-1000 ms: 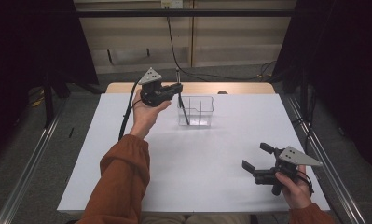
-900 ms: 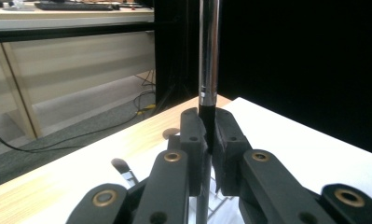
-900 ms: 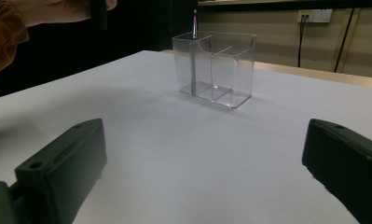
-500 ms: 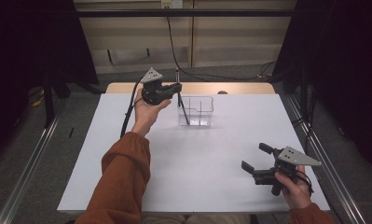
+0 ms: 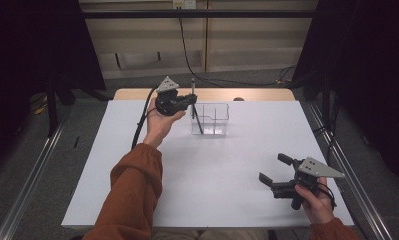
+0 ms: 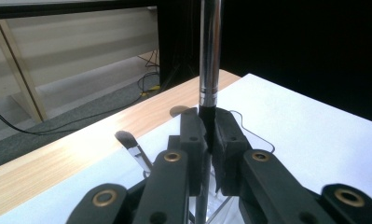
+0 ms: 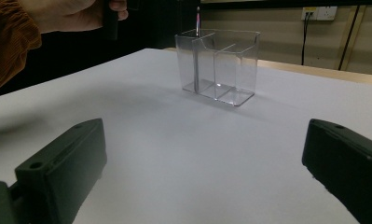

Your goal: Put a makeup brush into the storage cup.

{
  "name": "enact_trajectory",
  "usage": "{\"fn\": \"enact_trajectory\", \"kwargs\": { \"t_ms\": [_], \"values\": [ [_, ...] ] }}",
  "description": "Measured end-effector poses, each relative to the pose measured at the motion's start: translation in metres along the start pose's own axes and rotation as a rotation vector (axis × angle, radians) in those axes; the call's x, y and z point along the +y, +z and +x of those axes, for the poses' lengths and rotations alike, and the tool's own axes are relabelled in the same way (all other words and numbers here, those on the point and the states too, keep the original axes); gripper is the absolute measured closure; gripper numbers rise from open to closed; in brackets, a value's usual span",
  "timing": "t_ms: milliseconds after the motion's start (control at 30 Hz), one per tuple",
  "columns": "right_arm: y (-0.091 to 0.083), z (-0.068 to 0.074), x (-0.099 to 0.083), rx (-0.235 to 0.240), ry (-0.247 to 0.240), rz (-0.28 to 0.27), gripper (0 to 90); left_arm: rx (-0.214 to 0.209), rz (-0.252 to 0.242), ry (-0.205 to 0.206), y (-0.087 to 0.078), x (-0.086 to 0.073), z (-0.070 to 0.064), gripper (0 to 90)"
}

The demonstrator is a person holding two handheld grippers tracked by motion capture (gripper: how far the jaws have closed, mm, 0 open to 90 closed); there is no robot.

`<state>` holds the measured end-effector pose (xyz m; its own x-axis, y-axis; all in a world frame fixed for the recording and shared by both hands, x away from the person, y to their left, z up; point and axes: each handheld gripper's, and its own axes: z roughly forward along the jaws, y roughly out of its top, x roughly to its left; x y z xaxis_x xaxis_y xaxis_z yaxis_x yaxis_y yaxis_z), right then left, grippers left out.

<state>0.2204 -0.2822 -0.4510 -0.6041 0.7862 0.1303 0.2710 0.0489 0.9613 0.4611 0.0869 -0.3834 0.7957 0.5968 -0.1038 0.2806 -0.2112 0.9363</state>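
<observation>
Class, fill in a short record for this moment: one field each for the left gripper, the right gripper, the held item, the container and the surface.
Left gripper: shut on the brush, raised beside the organizer
Right gripper: open, near the table's front right
Brush: upright, lower end inside the organizer
Organizer: clear, divided into compartments, standing toward the far side
Table: white

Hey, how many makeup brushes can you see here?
2. The upright brush is clamped in the left claw above the clear organizer; the second brush leans bristles-up just beside that claw. Others may be hidden.
</observation>
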Motion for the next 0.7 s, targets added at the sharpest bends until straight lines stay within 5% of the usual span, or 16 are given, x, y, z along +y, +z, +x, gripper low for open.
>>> {"fn": "enact_trajectory", "kwargs": {
  "t_ms": [700],
  "values": [
    [0.000,0.000,0.000,-0.001,-0.003,0.001,0.0,0.011,0.050,0.005,0.005,-0.018,0.000,84.1]
  ]
}}
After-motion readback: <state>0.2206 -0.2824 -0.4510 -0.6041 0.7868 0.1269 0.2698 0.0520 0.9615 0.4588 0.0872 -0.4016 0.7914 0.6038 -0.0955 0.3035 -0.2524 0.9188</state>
